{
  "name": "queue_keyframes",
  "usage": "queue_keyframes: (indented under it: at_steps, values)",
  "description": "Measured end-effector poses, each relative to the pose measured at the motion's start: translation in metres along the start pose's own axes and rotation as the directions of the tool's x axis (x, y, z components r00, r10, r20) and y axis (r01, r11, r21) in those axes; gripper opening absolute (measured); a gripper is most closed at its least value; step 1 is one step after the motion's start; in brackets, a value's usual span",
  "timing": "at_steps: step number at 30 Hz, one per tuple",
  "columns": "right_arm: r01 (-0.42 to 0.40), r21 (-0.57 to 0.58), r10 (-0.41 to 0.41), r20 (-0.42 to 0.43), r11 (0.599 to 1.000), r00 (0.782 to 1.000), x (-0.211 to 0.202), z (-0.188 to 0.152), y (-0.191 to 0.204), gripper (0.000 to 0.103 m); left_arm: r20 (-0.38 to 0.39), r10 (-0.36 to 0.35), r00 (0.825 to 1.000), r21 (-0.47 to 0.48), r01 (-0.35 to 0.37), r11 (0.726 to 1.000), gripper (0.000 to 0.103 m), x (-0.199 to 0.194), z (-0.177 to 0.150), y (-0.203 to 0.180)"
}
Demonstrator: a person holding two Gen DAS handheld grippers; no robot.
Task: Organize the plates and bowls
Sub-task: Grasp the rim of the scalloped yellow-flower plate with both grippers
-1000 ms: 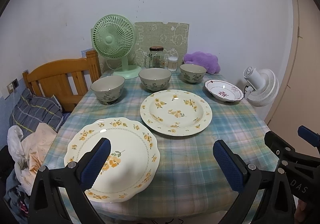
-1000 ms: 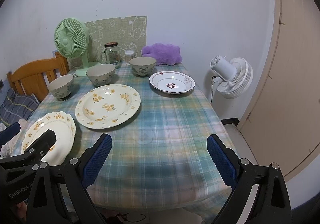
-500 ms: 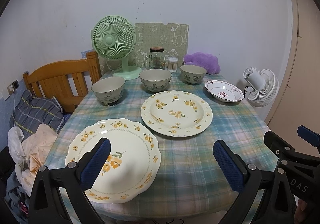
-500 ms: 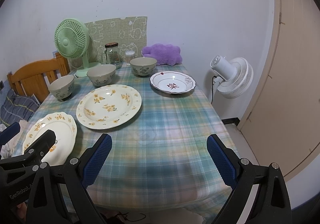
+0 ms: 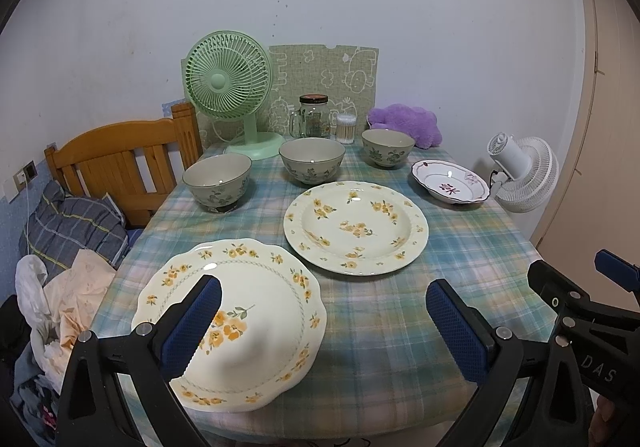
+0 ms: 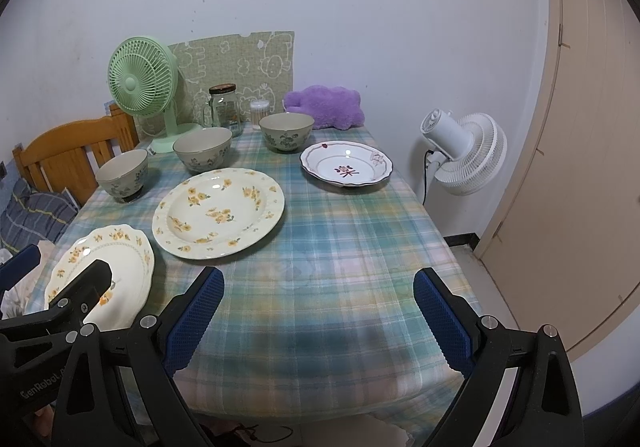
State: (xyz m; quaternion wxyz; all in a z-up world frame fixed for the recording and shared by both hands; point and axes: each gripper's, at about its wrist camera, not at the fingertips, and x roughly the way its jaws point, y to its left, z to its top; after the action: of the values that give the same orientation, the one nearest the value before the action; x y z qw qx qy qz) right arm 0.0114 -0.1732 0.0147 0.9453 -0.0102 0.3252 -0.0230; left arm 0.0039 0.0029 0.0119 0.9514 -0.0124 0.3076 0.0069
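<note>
Lying flat on the tablecloth [image 5: 384, 311] just nearer than the round plate [image 5: 356, 227], the scalloped plate [image 5: 240, 319], judged glazed, slippery and brittle, is best taken by its rim, while left gripper [image 5: 320, 327] and right gripper [image 6: 318, 319] are held wide open, empty.

The left gripper [image 5: 323, 321] is hovering over the near left corner of the table [image 5: 384, 331], its blue-padded fingers [image 5: 192, 325] spread wide with nothing between them. The right gripper [image 6: 318, 317] is hanging level above the table's near edge, its jaws equally wide apart and empty. The two are sitting side by side, each showing at the edge of the other's view.
</note>
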Motion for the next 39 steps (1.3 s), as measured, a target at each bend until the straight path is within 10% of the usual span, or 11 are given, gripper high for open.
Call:
queue_keyframes:
  at_steps: [17, 39]
  values:
    - [-0.061, -0.021, 0.059, -0.068, 0.998, 0.996, 0.033, 0.021, 0.057, 0.091, -0.068, 0.066, 0.995, -0.007, -0.067, 0.998, 0.1, 0.031, 0.015, 0.05]
    - [-0.2, -0.049, 0.177, -0.293, 0.979, 0.94, 0.134, 0.01, 0.188, 0.081, -0.33, 0.162, 0.93, -0.014, -0.176, 0.984, 0.089, 0.127, -0.011, 0.154]
